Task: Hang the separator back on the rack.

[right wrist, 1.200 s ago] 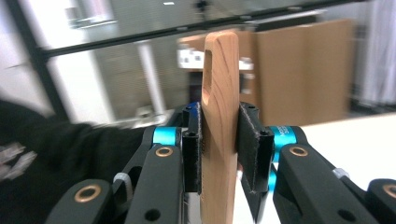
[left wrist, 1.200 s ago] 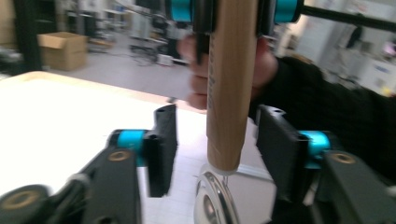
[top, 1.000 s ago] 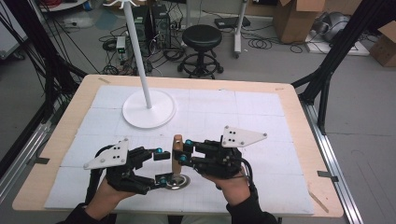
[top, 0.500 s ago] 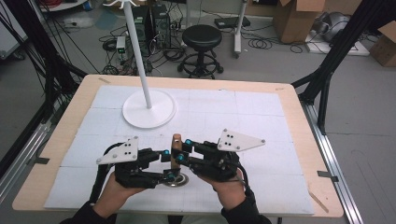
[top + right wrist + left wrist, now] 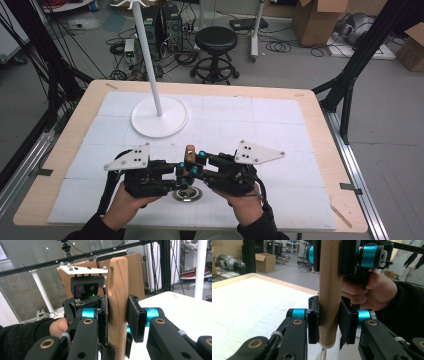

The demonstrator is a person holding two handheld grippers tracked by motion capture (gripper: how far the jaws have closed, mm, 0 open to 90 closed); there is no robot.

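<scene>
Wooden handle, one, upright, two grippers' jaws clamped on it, left gripper just closing, right gripper higher, metal base blurred.

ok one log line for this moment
left claw: just closed on wooden handle low | right claw: shut on handle higher | handle upright over metal base

Even, bright overhead light; shadows under the tongs stay soft. The high view is slightly soft, both gripper views sharp up close, backgrounds mildly blurred.

Right gripper fingers clamp upright wooden handle
</scene>
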